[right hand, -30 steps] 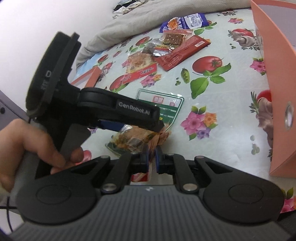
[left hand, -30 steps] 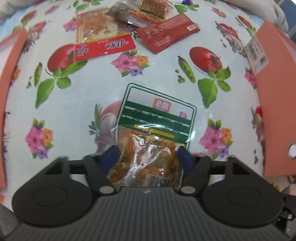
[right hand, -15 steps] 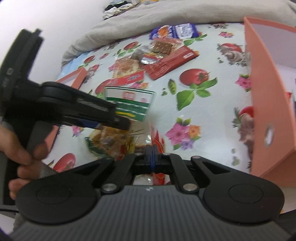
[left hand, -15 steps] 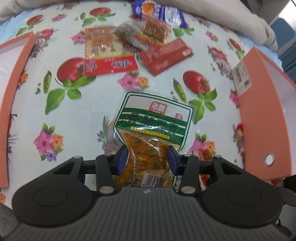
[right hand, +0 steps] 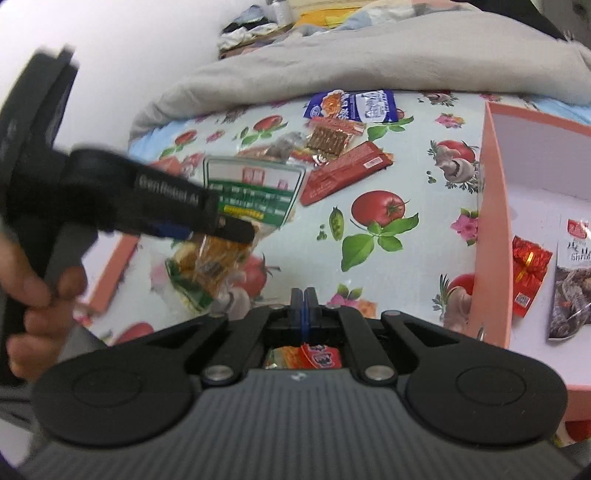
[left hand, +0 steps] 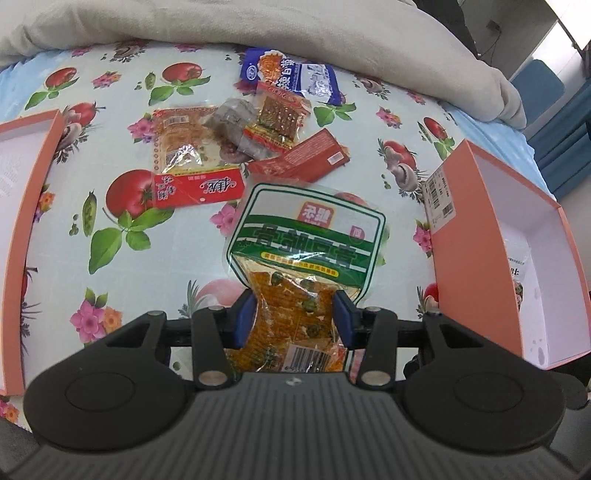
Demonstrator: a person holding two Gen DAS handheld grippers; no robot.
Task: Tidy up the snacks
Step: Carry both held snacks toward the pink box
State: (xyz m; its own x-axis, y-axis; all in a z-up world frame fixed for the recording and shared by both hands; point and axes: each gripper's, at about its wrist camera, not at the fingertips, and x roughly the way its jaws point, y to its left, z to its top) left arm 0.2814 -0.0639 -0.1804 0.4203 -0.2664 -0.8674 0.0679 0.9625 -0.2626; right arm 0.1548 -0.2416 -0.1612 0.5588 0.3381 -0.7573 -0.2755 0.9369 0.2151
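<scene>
My left gripper (left hand: 293, 314) is shut on the lower, clear end of a green-and-white snack packet (left hand: 306, 236) with orange pieces inside, held above the flowered tablecloth (left hand: 110, 258). The right wrist view shows the same packet (right hand: 255, 192) hanging from that gripper (right hand: 229, 230), which a hand (right hand: 33, 295) grips. My right gripper (right hand: 303, 306) is shut, pads together. A small red packet (right hand: 319, 358) hangs just behind the pads, apparently pinched by its edge.
An orange-pink box (left hand: 476, 258) stands open at the right; in it (right hand: 495, 221) lie a red sachet (right hand: 530, 269) and a grey packet (right hand: 572, 288). Another orange box (left hand: 33, 221) is at the left. Several snack packets (left hand: 258, 129) are piled at the back, below a grey blanket (left hand: 221, 22).
The left jaws narrowed onto the green packet and lifted it off the cloth. Both grippers rose, bringing more of the table and the right box's inside into view.
</scene>
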